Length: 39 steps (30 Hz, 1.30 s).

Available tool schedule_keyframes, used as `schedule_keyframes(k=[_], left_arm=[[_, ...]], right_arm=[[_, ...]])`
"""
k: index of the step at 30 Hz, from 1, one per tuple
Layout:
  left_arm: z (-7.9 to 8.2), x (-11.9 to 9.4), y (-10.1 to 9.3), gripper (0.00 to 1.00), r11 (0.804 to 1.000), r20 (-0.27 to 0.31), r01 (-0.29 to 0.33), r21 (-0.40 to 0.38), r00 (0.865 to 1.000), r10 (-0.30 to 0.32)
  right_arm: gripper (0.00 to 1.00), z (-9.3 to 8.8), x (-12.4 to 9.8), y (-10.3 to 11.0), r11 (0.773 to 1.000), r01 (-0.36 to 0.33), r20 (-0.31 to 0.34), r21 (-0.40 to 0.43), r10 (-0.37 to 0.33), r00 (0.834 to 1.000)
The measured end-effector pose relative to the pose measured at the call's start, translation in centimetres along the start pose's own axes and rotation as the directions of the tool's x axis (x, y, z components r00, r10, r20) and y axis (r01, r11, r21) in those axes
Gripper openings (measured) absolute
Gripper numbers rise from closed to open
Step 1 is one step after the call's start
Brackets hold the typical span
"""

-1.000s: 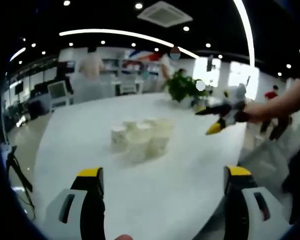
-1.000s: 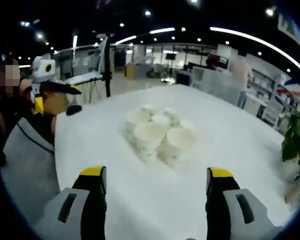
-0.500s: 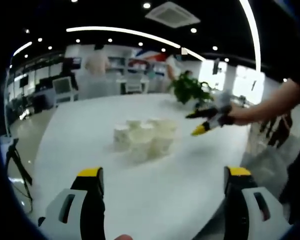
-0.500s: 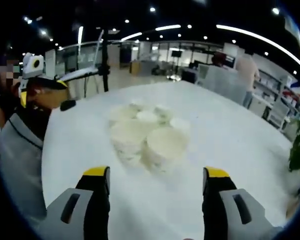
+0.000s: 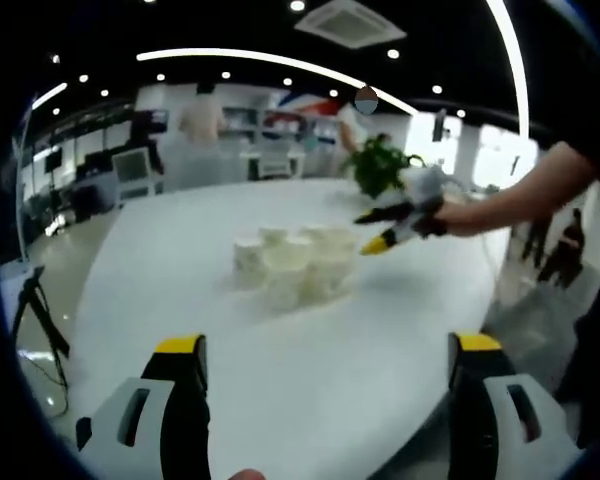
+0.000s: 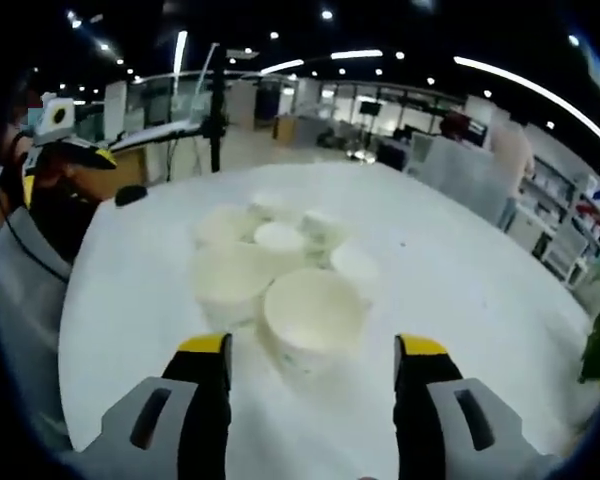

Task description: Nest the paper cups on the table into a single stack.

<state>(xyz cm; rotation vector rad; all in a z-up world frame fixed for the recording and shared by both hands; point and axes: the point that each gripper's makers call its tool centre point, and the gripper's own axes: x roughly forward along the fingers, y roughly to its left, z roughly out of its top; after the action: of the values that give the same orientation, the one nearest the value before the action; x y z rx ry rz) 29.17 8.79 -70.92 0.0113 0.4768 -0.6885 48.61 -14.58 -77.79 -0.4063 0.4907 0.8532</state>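
Left gripper (image 5: 327,400): two black jaws, each capped with a yellow tip and backed by a light grey housing with a dark oval slot. Right gripper (image 6: 310,395): same build, with black jaws, yellow tips and grey slotted housings. In the left gripper view the right gripper (image 5: 385,228) shows black fingers with yellow tips on a pale body. The person wears a grey top (image 6: 25,300) with a thin dark cord across it; a dark sleeve edge (image 5: 595,150) covers the upper arm.

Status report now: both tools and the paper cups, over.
Right tool open, nearest cup sitting between its jaws, not gripped. Left tool open, empty, back from the cups. Cups clustered upright, unstacked. Nothing blocking.
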Motion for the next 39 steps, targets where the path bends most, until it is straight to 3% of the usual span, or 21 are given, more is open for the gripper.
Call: schedule_keyframes(k=[8, 27, 39], left_arm=[[0.1, -0.2, 0.0, 0.99, 0.999, 0.003, -0.028, -0.019, 1.0, 0.028], [-0.6, -0.8, 0.6, 0.99, 0.996, 0.003, -0.074, -0.048, 0.997, 0.074], [-0.5, -0.9, 0.5, 0.99, 0.995, 0.006, -0.08, -0.054, 0.997, 0.081]], right_arm=[[0.6, -0.6, 1.9, -0.7, 0.999, -0.033, -0.025, -0.02, 0.032, 0.999], [0.47, -0.6, 3.2, 0.3, 0.991, -0.116, -0.044, -0.062, 0.114, 0.993], [0.43, -0.8, 2.8, 1.2, 0.99, -0.119, -0.06, -0.079, 0.115, 0.992]])
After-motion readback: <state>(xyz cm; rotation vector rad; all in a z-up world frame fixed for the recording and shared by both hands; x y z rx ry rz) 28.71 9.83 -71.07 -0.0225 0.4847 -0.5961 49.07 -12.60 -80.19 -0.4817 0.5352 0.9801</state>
